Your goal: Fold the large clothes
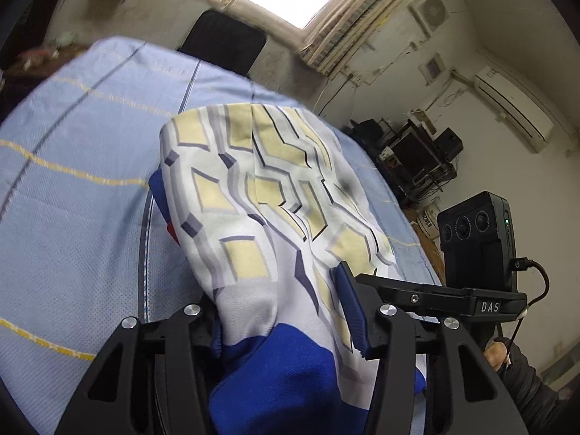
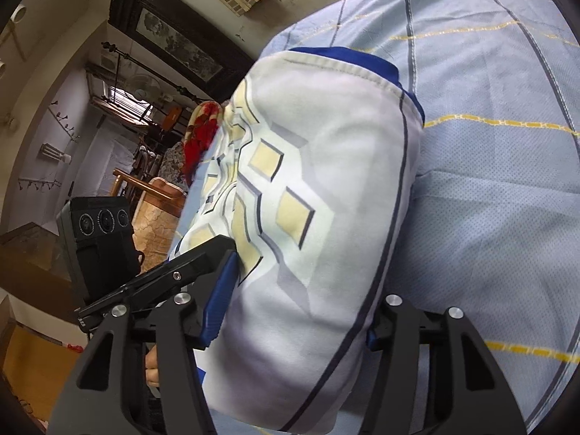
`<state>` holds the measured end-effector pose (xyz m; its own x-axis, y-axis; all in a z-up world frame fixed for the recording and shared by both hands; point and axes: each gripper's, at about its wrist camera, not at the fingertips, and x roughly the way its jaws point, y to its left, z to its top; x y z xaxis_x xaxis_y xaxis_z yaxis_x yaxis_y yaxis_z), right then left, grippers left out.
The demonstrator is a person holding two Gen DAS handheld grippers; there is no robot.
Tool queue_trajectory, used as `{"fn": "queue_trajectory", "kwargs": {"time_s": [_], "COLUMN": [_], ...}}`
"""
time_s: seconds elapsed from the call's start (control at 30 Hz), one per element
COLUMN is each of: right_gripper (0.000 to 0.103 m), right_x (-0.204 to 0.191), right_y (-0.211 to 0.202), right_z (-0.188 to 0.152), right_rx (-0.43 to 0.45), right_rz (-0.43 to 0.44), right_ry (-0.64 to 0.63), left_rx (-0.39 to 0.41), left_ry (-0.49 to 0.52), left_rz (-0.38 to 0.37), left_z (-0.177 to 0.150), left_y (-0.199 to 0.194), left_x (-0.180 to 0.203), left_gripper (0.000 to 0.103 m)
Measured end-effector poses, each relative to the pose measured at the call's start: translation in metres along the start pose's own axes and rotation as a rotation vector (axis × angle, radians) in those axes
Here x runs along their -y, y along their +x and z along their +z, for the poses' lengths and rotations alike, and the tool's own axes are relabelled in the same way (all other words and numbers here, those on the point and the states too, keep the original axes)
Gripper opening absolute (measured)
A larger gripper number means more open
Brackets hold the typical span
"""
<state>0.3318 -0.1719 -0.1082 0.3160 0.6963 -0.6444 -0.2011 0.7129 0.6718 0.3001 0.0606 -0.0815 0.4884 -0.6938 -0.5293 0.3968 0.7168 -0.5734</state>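
A large white garment [image 1: 261, 195] with yellow diamonds, grey lines and blue trim hangs over the light blue bed sheet [image 1: 79, 188]. My left gripper [image 1: 282, 311] is shut on a bunched part of it, the cloth draping over the blue pads. In the right wrist view the same garment [image 2: 319, 195] fills the middle. My right gripper [image 2: 290, 311] is shut on it, cloth running between the blue pads. The other gripper's black body shows at each view's edge [image 1: 475, 250] [image 2: 98, 239].
The bed sheet [image 2: 489, 145] has dark and yellow stripes. A black chair back [image 1: 221, 40] stands beyond the bed. Shelves with dark equipment [image 1: 417, 156] stand by the wall. A red patterned blanket [image 2: 199, 137] and wooden furniture [image 2: 159, 199] lie beside the bed.
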Motion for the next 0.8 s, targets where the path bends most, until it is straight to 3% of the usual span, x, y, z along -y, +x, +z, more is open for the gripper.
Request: {"fn": "queue_trajectory", "kwargs": {"time_s": [0.17, 0.3, 0.5, 0.7, 0.8], "right_gripper": [0.055, 0.055, 0.055, 0.055, 0.055], "right_x": [-0.024, -0.057, -0.114, -0.175, -0.203], "right_y": [-0.034, -0.069, -0.090, -0.075, -0.066], "right_z": [-0.015, -0.032, -0.064, -0.098, -0.119], "right_rx": [0.063, 0.119, 0.160, 0.116, 0.091], "right_rz": [0.049, 0.088, 0.160, 0.296, 0.372], "right_ry": [-0.018, -0.078, -0.166, -0.215, -0.247], "left_rx": [0.092, 0.155, 0.235, 0.320, 0.332], "left_ry": [0.058, 0.094, 0.131, 0.133, 0.124], "left_rz": [-0.016, 0.022, 0.156, 0.283, 0.341], "left_z": [-0.006, -0.016, -0.053, -0.092, -0.110], "left_y": [-0.048, -0.097, -0.171, -0.249, -0.269], "left_x": [0.038, 0.068, 0.100, 0.114, 0.114], "left_gripper": [0.051, 0.051, 0.051, 0.051, 0.051]}}
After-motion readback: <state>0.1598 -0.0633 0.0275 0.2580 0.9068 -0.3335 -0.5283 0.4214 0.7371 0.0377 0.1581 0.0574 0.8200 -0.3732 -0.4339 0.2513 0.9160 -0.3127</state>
